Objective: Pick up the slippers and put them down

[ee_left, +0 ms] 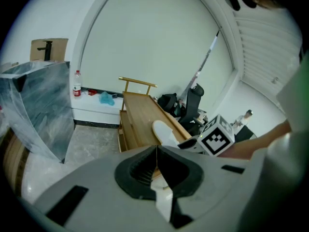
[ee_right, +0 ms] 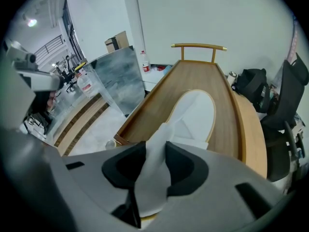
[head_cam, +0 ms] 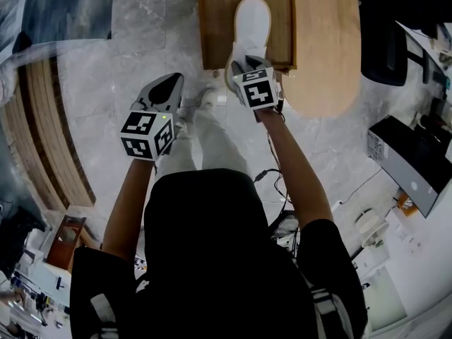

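Currently | step: pick-up | right gripper [ee_right: 155,151]: my fingers clamped on upper of white slipper [ee_right: 198,112], which lies on the wooden worktop [ee_right: 203,76], far side | left gripper [ee_left: 157,151]: fingers together, empty, left of it | next, I judge: lift cleanly, grip firm.

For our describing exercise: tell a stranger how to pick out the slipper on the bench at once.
Find the long wooden bench on the pale stone floor. On its darker, rimmed half lies one white slipper. It is the only white thing on the wood, and the right claw is pinched on its near edge.
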Action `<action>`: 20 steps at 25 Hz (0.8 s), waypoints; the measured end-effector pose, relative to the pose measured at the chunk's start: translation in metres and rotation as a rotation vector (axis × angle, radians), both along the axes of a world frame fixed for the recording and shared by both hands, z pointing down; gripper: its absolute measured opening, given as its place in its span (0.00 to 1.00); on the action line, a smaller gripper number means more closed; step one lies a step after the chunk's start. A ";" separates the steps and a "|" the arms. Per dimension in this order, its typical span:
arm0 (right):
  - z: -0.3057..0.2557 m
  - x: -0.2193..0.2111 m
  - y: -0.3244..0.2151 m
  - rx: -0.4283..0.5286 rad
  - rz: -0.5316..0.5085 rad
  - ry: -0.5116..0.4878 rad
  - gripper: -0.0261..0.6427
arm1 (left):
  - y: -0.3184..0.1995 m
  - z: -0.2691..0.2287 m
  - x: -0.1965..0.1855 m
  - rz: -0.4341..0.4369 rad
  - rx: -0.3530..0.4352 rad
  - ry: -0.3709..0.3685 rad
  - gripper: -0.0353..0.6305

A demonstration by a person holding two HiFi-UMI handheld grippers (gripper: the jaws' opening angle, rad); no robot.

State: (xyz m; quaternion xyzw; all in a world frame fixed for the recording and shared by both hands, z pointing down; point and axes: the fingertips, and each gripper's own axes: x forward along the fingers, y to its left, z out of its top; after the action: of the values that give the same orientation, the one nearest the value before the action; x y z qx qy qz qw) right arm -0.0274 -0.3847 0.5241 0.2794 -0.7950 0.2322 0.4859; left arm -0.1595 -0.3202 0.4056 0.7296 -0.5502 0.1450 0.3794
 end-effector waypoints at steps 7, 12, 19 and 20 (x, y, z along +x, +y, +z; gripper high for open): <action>-0.008 0.006 -0.002 0.028 0.025 0.013 0.12 | -0.008 -0.020 -0.006 0.031 0.058 -0.027 0.06; -0.024 0.004 0.003 0.056 0.045 -0.005 0.09 | 0.006 -0.017 -0.007 0.048 0.037 -0.028 0.06; -0.051 0.004 0.018 0.100 0.063 -0.019 0.07 | 0.024 -0.028 0.002 0.101 0.064 -0.037 0.06; -0.055 0.004 0.022 0.107 0.066 -0.020 0.07 | 0.027 -0.030 0.001 0.106 0.070 -0.038 0.06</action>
State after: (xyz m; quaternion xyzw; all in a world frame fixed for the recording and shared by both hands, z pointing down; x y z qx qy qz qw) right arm -0.0235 -0.3627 0.4693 0.3286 -0.8013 0.2083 0.4544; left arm -0.1582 -0.2935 0.3752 0.7675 -0.5227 0.1595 0.3350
